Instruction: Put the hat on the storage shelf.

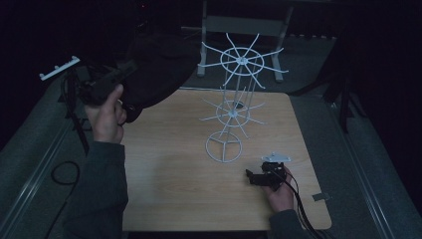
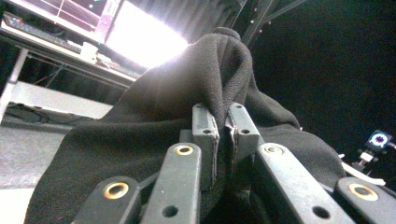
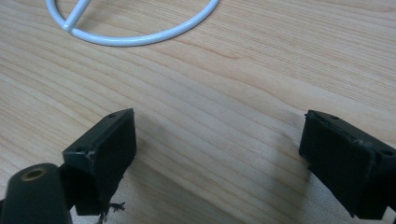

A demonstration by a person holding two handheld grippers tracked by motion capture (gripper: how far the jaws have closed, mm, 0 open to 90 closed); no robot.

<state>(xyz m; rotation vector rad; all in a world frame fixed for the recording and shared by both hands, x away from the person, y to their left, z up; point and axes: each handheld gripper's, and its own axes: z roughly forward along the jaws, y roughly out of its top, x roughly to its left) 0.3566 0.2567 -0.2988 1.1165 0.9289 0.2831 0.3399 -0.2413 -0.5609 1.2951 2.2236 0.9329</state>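
Observation:
A black knitted hat hangs in the air above the table's far left corner, left of a white wire rack with two tiers of spokes. My left gripper is shut on the hat; in the left gripper view the pads pinch a fold of the hat, which drapes over the jaws. My right gripper rests low on the wooden table near its right front, open, with bare wood between its fingertips. The rack's round base ring lies just ahead of it.
The rack's base ring stands at the table's middle. A white bar on a dark stand rises left of the table. A grey metal frame stands behind the table. A cable trails from the right gripper. Grey floor surrounds the table.

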